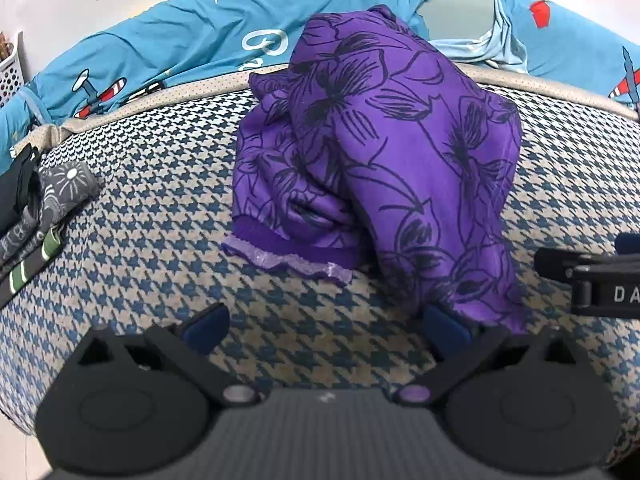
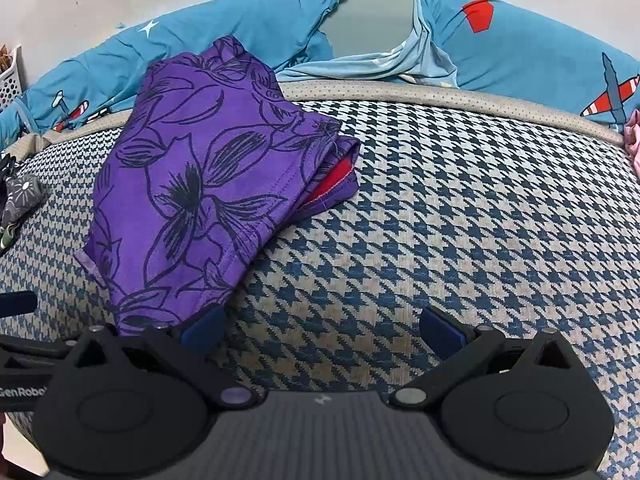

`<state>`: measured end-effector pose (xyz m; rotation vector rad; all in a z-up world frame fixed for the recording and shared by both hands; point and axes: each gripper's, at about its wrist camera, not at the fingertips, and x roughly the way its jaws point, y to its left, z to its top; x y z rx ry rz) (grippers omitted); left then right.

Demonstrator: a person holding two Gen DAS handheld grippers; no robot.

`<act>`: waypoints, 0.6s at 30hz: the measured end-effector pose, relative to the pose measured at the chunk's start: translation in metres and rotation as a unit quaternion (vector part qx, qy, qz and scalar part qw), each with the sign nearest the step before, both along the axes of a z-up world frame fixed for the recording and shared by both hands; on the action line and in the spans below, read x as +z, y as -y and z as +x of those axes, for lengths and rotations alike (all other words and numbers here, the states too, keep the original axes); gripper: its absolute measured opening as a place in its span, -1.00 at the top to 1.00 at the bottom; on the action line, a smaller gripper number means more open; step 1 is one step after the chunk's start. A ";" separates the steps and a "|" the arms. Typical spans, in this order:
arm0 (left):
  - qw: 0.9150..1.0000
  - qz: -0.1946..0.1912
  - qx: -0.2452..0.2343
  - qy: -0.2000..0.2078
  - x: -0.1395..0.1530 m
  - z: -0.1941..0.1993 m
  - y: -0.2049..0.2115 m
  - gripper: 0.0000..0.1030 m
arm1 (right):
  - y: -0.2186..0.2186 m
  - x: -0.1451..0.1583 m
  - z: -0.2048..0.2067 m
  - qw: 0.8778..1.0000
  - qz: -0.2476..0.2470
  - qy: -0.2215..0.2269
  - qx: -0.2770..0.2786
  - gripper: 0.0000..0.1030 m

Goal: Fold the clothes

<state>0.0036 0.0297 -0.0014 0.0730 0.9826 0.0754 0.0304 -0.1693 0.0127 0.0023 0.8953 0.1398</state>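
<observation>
Left gripper (image 1: 326,326): held low over houndstooth bed (image 1: 160,216), jaws wide apart, nothing gripped.
Right gripper (image 2: 322,326): likewise low, jaws spread, nothing gripped.
Purple garment (image 2: 192,184): folded on bed, near both grippers.
Right wrist view only: red lining (image 2: 332,184) seen.

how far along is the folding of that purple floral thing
Mostly done: the purple floral garment lies in a folded stack on the houndstooth surface. Nothing is in hand; the left gripper and right gripper are both open and empty. Left: a red layer pokes out, and darker clothes lie unfolded nearby.
</observation>
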 end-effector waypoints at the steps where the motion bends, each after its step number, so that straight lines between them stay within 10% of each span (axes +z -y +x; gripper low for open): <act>1: 1.000 -0.001 0.003 -0.004 -0.001 0.001 -0.001 -1.00 | 0.000 -0.001 0.000 1.000 -0.001 -0.002 -0.002 -1.00; 18: 1.000 -0.005 0.015 -0.013 -0.008 0.007 -0.004 -1.00 | 0.000 -0.003 0.004 1.000 0.005 -0.011 -0.001 -1.00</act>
